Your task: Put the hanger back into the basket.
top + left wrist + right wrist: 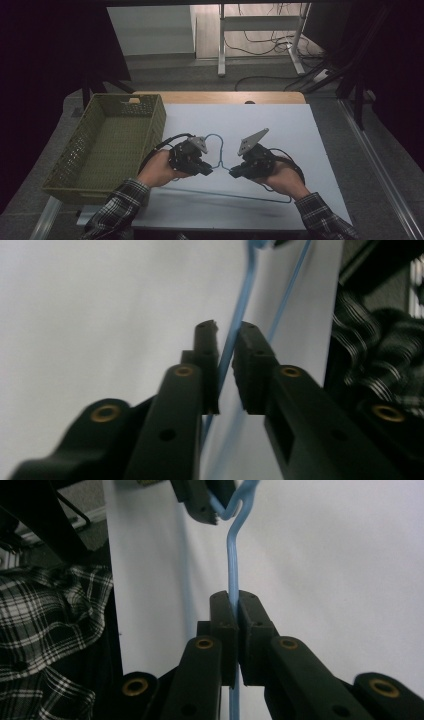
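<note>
Pinching a blue wire hanger (218, 150), the right gripper (234, 630) clamps tight; left gripper (226, 367) jaws straddle it, slightly spread.

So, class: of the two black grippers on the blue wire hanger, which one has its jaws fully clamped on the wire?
The right gripper: its jaws pinch the blue wire hanger. The left gripper shows a gap around it.

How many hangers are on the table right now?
1. A blue wire hanger lies on the white sheet mid-table, right of the green basket, between the left tongs and right tongs. Nothing suggests another hidden.
</note>
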